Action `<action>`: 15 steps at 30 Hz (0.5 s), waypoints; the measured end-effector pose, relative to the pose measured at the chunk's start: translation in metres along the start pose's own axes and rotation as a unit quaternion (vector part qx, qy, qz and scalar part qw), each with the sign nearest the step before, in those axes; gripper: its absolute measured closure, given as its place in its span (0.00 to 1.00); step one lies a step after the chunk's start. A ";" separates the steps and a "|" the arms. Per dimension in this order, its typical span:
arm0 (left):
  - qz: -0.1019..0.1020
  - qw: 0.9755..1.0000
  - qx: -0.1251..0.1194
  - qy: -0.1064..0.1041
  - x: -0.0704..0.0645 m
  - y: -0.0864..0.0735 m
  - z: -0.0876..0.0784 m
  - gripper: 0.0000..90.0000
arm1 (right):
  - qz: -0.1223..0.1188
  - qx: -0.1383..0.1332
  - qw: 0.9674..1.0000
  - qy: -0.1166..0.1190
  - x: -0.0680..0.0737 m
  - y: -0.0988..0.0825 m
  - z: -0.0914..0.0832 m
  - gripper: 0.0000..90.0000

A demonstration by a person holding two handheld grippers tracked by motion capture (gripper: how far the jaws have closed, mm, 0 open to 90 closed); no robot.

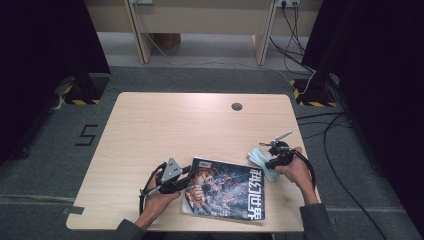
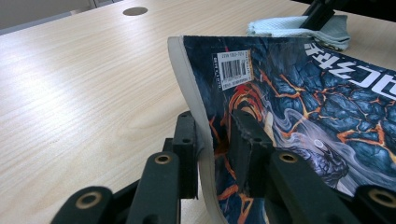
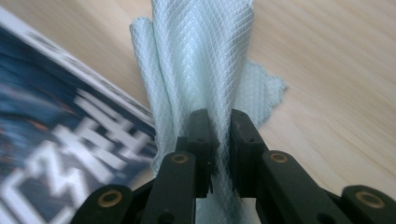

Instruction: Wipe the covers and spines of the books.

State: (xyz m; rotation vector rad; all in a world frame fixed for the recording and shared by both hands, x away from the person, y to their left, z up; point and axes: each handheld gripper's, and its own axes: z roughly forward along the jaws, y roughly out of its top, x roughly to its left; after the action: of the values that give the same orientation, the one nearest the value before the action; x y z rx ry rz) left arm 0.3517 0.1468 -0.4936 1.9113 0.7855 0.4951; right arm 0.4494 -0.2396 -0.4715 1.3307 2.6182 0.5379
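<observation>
The left hand-held gripper (image 2: 212, 154) is clamped on the near left edge of the magazine (image 1: 227, 189), bowing that edge up off the worktop (image 1: 165, 125). The right hand-held gripper (image 3: 219, 154) is clenched on a fold of the pale cloth (image 3: 201, 56), which lies at the magazine's far right corner, touching it. The magazine's long axis runs left to right between the two hands, so the cloth would travel leftward onto the cover.

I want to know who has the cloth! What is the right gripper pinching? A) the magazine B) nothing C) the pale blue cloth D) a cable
C: in the right gripper view, the right gripper is clamped on the pale blue cloth, beside the magazine.
</observation>
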 end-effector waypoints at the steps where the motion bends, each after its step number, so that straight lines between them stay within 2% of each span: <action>1: 0.000 1.000 0.000 0.000 0.000 0.000 0.000 0.80 | 0.014 -0.008 1.000 0.012 -0.005 -0.003 0.000 0.90; 4: -0.001 1.000 0.000 0.000 0.000 0.000 0.000 0.80 | 0.021 -0.022 1.000 0.000 -0.015 -0.007 -0.006 0.90; 10: -0.001 1.000 0.001 0.000 0.000 0.000 0.000 0.80 | 0.065 -0.056 0.996 -0.027 -0.034 -0.016 -0.021 0.90; 15: -0.002 1.000 0.001 0.000 0.000 0.000 0.000 0.80 | 0.087 -0.059 0.994 -0.040 -0.045 -0.022 -0.018 0.90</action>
State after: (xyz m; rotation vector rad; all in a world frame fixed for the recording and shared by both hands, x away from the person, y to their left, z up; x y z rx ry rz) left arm 0.3522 0.1469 -0.4937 1.9114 0.7893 0.4920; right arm 0.4541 -0.2922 -0.4644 1.5183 2.3809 0.6381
